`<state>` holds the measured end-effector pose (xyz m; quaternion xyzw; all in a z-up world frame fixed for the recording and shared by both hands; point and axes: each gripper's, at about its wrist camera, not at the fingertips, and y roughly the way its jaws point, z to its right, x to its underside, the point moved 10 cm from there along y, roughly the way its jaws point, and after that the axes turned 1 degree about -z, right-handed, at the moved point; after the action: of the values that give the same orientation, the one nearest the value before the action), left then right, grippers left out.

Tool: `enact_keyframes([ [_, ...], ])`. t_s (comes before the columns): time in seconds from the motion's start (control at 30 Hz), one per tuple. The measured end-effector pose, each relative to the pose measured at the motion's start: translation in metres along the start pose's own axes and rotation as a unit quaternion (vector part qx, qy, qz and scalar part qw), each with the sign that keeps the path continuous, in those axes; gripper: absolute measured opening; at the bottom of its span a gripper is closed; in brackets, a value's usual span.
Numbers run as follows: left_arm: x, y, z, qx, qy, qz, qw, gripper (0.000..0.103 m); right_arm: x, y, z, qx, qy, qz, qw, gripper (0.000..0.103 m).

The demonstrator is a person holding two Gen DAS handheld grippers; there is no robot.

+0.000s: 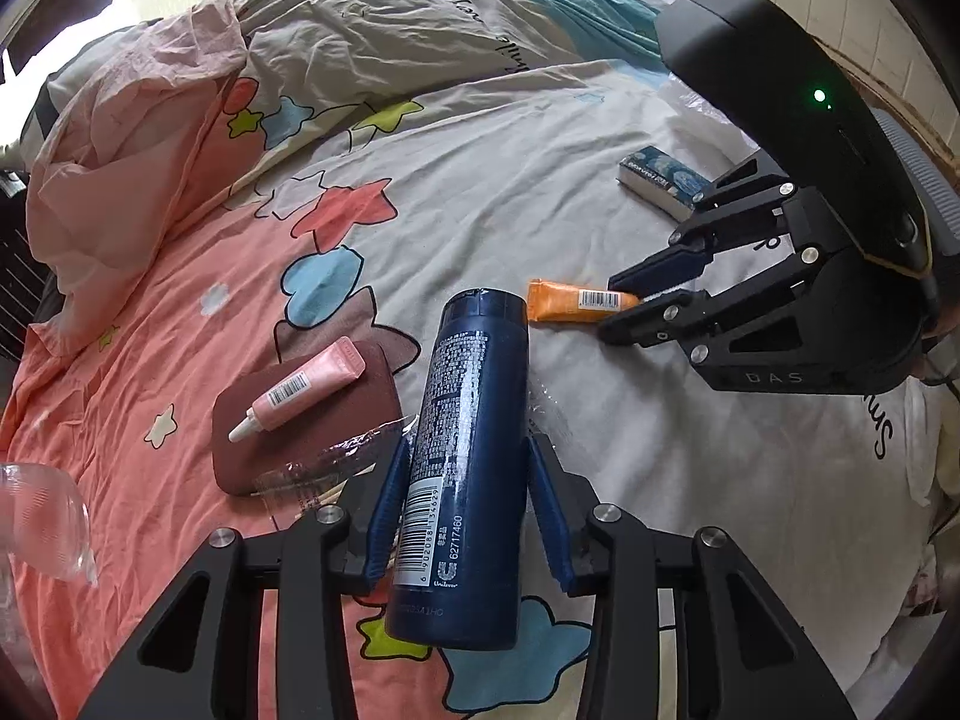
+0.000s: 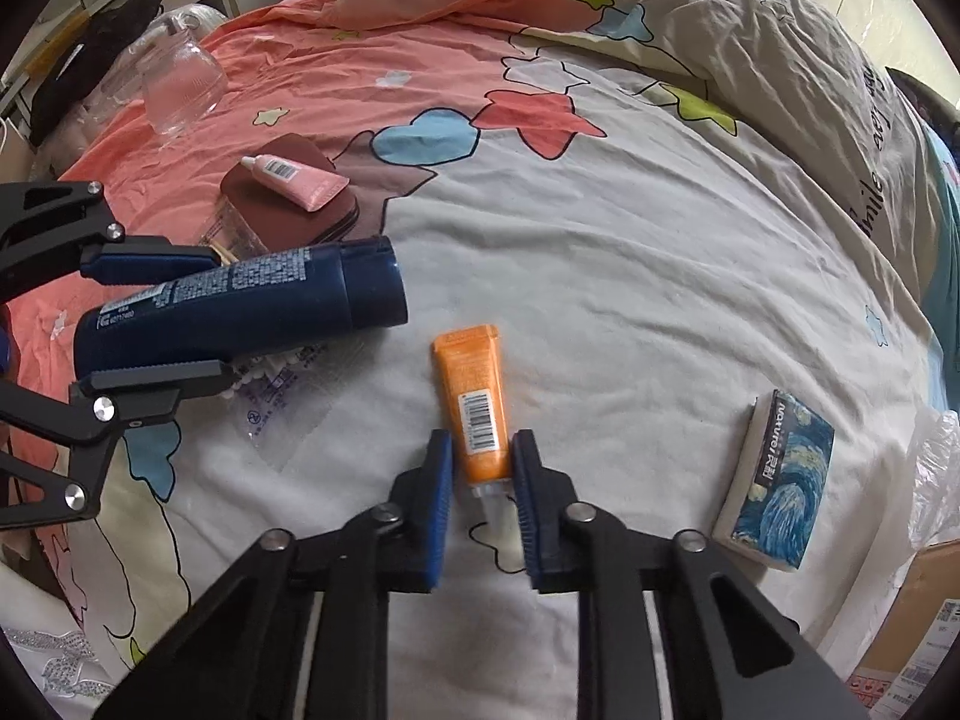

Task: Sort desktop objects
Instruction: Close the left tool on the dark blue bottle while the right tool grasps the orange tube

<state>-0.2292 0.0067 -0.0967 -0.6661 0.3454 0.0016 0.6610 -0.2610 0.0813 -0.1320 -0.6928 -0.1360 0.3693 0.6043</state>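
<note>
Bedding fills both views, a star-printed sheet (image 2: 600,300) in pink and white, rumpled up toward the far side, and everything you're sorting lies on it. Your left gripper (image 1: 465,498) has the dark blue bottle (image 1: 465,468) pinched between its blue pads around the lower body, cap end pointing away from you, lifted at a tilt over a clear plastic bag of cotton swabs (image 2: 282,384). Over on the pink side sits a clear glass jar (image 2: 180,81). Near the right edge, there's the blue swirl-printed tissue pack (image 2: 774,480), lying well apart from the rest. Just beyond the bottle, the brown case (image 1: 306,420) carries the pink tube (image 1: 303,390) lying across its top. Your right gripper (image 2: 480,480) straddles the orange tube (image 2: 474,402) at its cap end, jaws close on either side, though whether the pads are actually touching it I cannot tell.
</note>
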Motion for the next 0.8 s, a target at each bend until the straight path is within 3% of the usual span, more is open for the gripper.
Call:
enact_keyframes([
  [0.2,0.005,-0.014,0.009,-0.002,0.011,0.011,0.9999,0.040,0.008,-0.009,-0.015,-0.012,0.004,0.006,1.000,0.016],
  [0.47,0.016,-0.017,0.019,0.000,0.017,-0.002,0.9999,0.040,0.020,-0.028,-0.020,-0.016,0.013,0.018,1.000,0.016],
  [0.8,0.029,-0.016,0.034,0.007,0.018,-0.011,0.9998,0.040,0.039,-0.015,-0.024,-0.007,0.023,-0.001,1.000,0.016],
])
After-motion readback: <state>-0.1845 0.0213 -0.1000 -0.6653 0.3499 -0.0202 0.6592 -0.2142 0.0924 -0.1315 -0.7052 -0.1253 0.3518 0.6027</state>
